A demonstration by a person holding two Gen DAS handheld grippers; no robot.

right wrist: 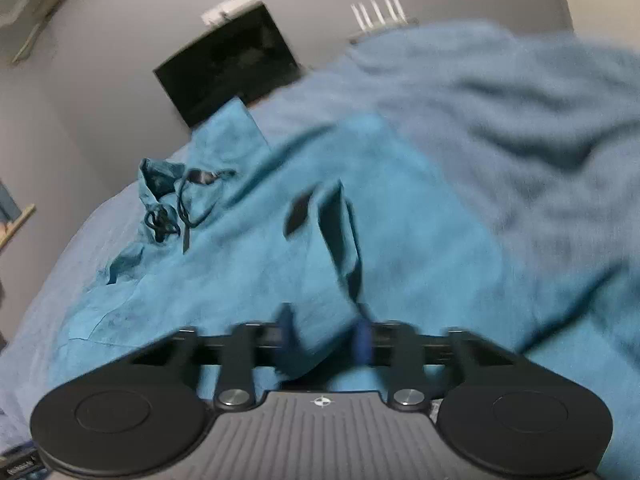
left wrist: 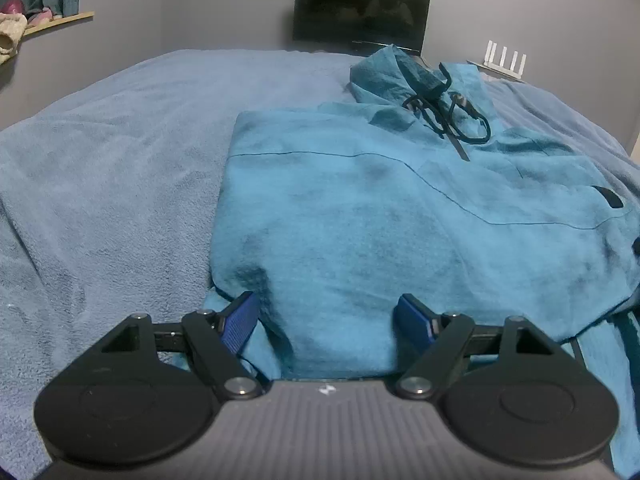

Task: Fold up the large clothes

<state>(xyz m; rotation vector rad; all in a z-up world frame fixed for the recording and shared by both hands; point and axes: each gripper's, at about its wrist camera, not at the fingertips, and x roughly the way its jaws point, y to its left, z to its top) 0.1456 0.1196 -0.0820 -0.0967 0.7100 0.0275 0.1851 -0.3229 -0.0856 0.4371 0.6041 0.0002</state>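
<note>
Bed: covered by a grey-blue blanket; carries the garment.
Hoodie: teal, spread flat on the bed, hood at the far end with a dark drawstring lying loose on the chest.
Monitor: dark screen against the far wall, beyond the bed.
Left gripper: fingers stand wide, straddling a raised fold at the near edge of the hoodie; pads not pressing on it.
Right gripper: view blurred; fingers drawn narrow, pinching a fold of hoodie cloth between the blue pads.
</note>
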